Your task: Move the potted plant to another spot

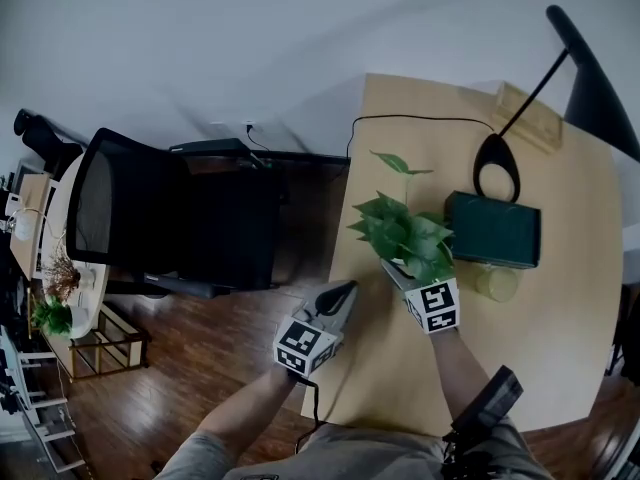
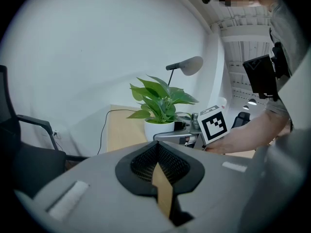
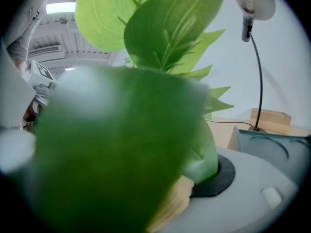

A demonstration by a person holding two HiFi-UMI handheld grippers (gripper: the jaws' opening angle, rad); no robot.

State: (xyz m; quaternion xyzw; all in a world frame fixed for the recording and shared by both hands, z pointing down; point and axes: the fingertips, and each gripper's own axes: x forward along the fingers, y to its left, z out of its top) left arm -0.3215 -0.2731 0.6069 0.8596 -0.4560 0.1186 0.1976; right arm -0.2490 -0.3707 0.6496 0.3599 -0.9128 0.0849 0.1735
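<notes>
Green leaves over a white pot: the one potted plant is near the 9 o'clock edge of the bench. A single dark box lies at its 3 o'clock and one lamp at its 1 o'clock. The right claw reaches in from 6 o'clock and looks clenched on the pot. One pad lies against the pot's wall; the other is hidden behind a leaf. The left claw is clenched on nothing, at the plant's 8 o'clock. I judge the pot rigid, smooth, breakable and bottom-heavy with soil, and the stems soft. Hold it low on the wall, never by the foliage, and keep it upright. Two claws, one chair.
</notes>
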